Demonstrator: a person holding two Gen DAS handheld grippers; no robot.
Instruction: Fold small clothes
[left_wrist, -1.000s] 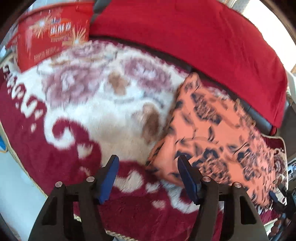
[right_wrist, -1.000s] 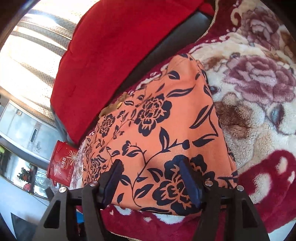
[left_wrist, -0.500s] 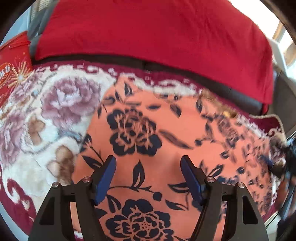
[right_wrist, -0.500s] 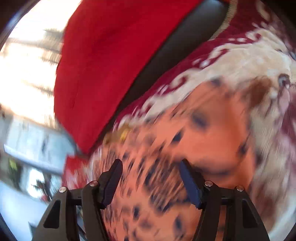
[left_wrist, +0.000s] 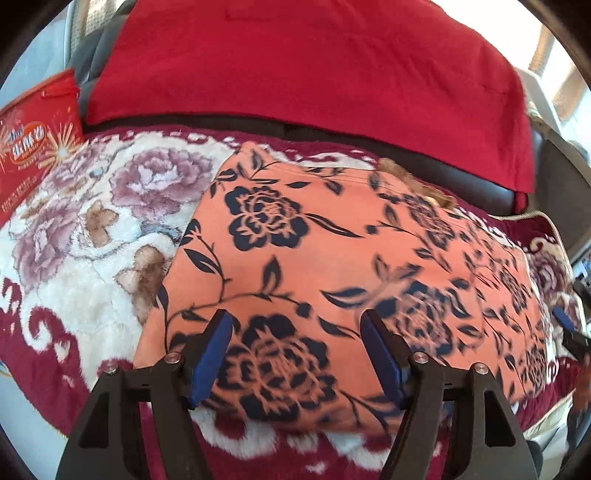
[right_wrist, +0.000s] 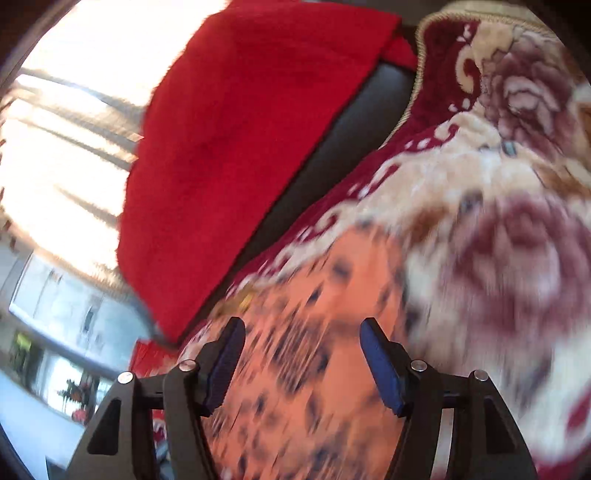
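Observation:
An orange garment with dark blue flowers (left_wrist: 332, 258) lies flat and folded on a plush floral blanket (left_wrist: 92, 221). My left gripper (left_wrist: 297, 332) is open and empty, hovering over the garment's near edge. My right gripper (right_wrist: 299, 345) is open and empty too, above the garment (right_wrist: 295, 369), which is blurred by motion in the right wrist view. The tip of the right gripper shows at the far right of the left wrist view (left_wrist: 567, 326).
A red cushion cover (left_wrist: 295, 66) drapes the dark sofa back behind the blanket; it also shows in the right wrist view (right_wrist: 240, 147). A red printed box (left_wrist: 33, 147) stands at the left. Bright windows lie beyond the sofa.
My left gripper has swung right, from the bare blanket to over the garment. My right gripper has swept sideways across the garment; its view is blurred. Both stay open.

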